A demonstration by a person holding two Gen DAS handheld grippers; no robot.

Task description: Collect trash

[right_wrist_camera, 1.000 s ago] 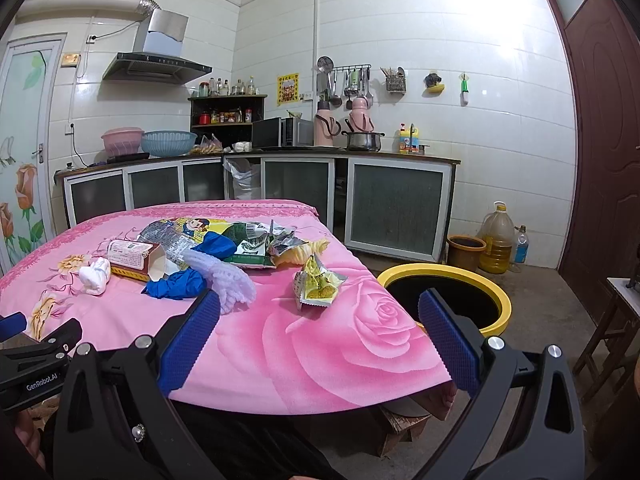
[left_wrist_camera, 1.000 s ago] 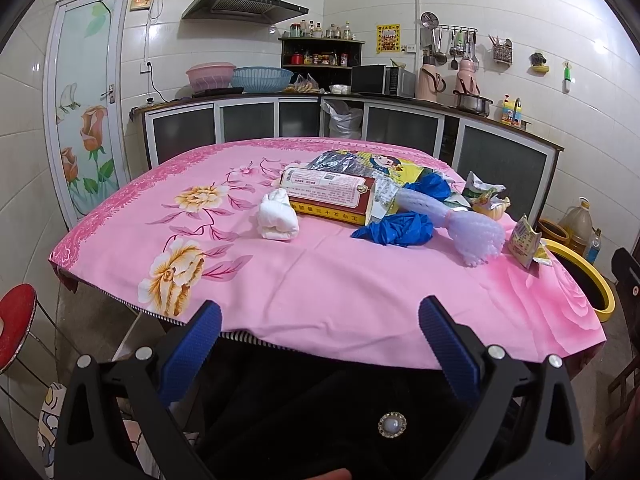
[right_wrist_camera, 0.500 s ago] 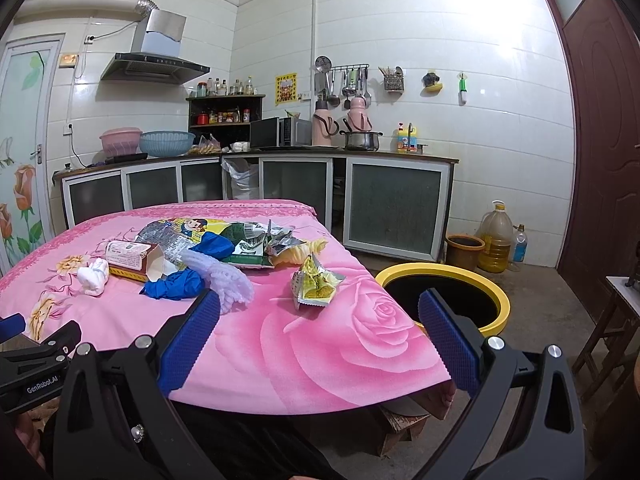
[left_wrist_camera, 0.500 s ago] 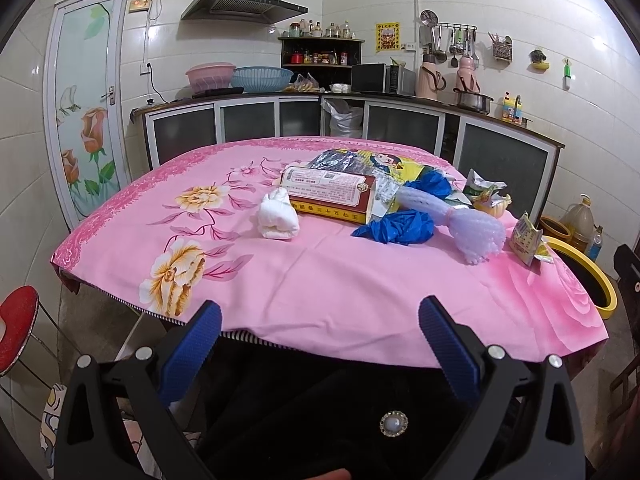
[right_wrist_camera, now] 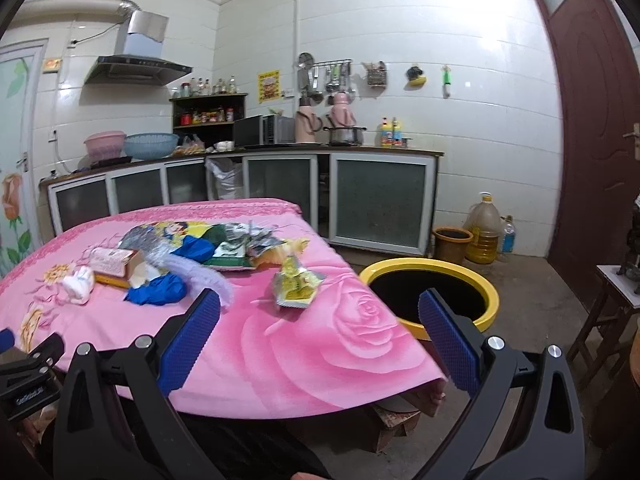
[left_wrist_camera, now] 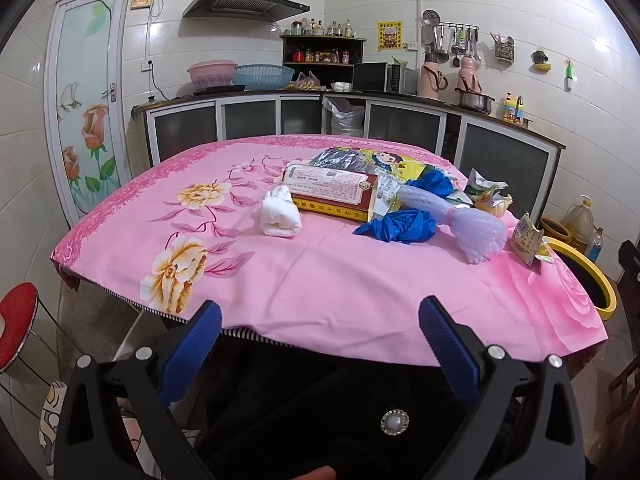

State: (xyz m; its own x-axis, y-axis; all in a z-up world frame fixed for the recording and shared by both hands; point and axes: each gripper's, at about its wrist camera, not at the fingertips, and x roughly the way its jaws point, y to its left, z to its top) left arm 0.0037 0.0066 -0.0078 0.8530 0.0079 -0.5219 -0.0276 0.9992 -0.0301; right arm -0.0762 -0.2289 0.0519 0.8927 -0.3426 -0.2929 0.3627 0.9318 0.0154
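Note:
Trash lies on a pink flowered tablecloth (left_wrist_camera: 312, 276): a white crumpled wad (left_wrist_camera: 280, 218), a red-and-yellow carton (left_wrist_camera: 332, 196), a blue bag (left_wrist_camera: 396, 228), a lilac foam net (left_wrist_camera: 468, 226) and a yellow snack wrapper (right_wrist_camera: 296, 286). A yellow-rimmed bin (right_wrist_camera: 436, 300) stands on the floor right of the table. My left gripper (left_wrist_camera: 320, 340) is open and empty at the table's near edge. My right gripper (right_wrist_camera: 320, 332) is open and empty over the table's near right corner, short of the wrapper.
More wrappers and a printed foil bag (left_wrist_camera: 372, 162) lie at the table's far side. A red stool (left_wrist_camera: 16, 320) stands at the left. An oil jug (right_wrist_camera: 484, 232) and a small pot (right_wrist_camera: 452, 242) stand by the cabinets. A wooden stool (right_wrist_camera: 612, 304) is at the right.
The right gripper has moved forward and up towards the table, so the trash and bin look nearer. The left gripper has hardly moved. Both stay open.

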